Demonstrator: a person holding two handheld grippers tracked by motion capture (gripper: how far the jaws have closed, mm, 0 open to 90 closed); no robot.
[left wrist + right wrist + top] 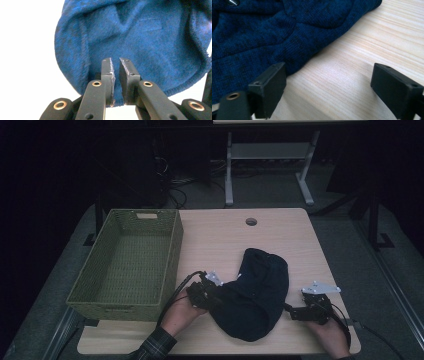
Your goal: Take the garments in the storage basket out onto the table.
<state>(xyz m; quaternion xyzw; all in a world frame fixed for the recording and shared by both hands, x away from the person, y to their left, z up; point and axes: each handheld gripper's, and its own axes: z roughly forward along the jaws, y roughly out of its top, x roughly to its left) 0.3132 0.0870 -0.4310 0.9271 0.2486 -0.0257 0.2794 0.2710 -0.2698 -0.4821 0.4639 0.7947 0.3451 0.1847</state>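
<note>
Dark blue knitted garment [257, 295], crumpled in a rounded heap, lay on the near half of the light wooden table [220, 240], right of centre, between the two hands. Left gripper [216, 296] was held low at the heap's left edge, pointing right into the cloth; the left hand [181, 312] gripped it from the near side, its plaid sleeve [156, 346] entering from the bottom edge, wrist angled toward the far right. In the left gripper view the left gripper [117, 82] had its jaws almost together, a narrow slit between them, with the garment [140, 40] directly behind them; whether a fold was pinched in the slit could not be told. Right gripper [289, 309] rested low at the heap's near right edge, pointing left, with the right hand [327, 332] behind it at the table's near right corner. In the right gripper view the right gripper [328, 86] had its jaws spread wide, bare table between them; one jaw lay against the garment's hem [287, 42], the other well clear on bare wood. Green woven basket [131, 262] stood on the table's left side, apart from the garment.
</note>
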